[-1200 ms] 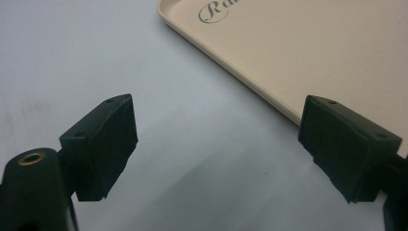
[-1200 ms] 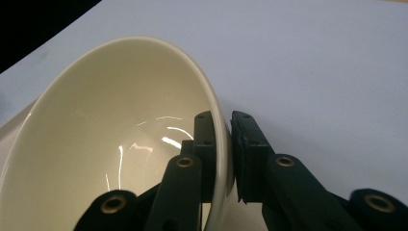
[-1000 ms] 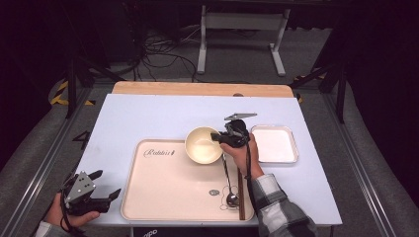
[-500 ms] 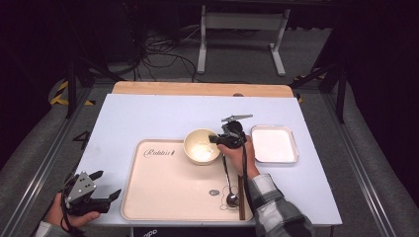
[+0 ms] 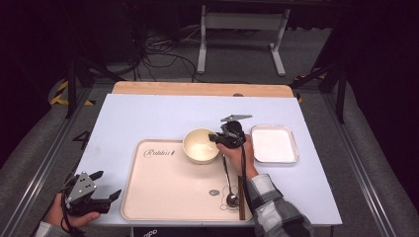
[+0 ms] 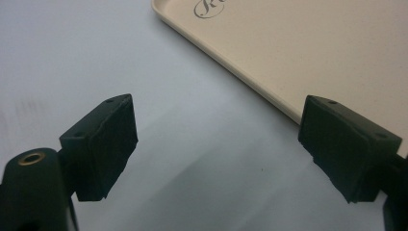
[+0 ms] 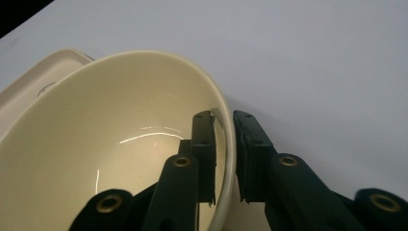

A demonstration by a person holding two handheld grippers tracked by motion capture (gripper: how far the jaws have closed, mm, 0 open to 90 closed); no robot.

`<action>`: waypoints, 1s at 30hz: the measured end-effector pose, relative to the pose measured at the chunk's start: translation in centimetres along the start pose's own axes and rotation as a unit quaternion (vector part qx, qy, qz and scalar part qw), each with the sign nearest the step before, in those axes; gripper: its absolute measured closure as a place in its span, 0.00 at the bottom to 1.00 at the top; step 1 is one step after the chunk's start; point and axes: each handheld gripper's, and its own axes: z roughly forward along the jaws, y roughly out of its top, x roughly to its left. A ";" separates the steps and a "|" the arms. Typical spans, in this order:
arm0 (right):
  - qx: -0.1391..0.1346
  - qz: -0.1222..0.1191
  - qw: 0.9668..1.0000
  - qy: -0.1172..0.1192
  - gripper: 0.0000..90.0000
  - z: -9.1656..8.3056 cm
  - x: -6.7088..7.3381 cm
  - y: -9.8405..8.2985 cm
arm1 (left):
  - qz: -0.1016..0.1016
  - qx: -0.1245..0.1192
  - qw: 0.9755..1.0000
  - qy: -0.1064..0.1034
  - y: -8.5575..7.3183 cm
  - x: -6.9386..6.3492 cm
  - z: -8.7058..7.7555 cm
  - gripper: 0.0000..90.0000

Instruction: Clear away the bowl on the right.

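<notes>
Pinching the bowl by its rim with the right gripper, at the tray's far right corner. In the right gripper view, one jaw of that gripper inside the bowl, the other outside, pads close against the rim on both sides; jaws just eased open a touch, rim between them. Bowl empty, cream like the tray.

Off the tray's near left corner, holding the left gripper low over the table. In the left gripper view, jaws of that gripper spread wide, nothing between them, tray edge just beyond.

On the tray's right side, near the hand: a spoon, handle towards the bowl. Just right of the tray: a white dish.
</notes>
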 end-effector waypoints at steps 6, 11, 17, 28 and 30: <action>-0.014 -0.021 1.000 -0.003 0.85 -1.0 0.2 0.3 | 0.002 0.001 1.000 0.001 0.0 0.0 0.0 0.16; -0.016 -0.064 0.998 -0.016 0.82 -2.0 0.6 0.2 | 0.002 0.001 1.000 -0.001 0.0 0.0 0.1 0.16; -0.027 -0.084 0.996 -0.013 0.81 -3.3 0.3 0.1 | 0.000 0.002 1.000 0.001 0.0 0.1 0.1 0.16; -0.053 -0.113 0.992 -0.012 0.77 -7.1 -0.9 -0.7 | 0.004 0.006 1.000 0.006 0.1 0.0 0.1 0.16; -0.055 -0.110 0.992 -0.014 0.75 -7.6 -1.1 -0.9 | 0.003 0.005 1.000 0.005 0.1 0.0 0.1 0.16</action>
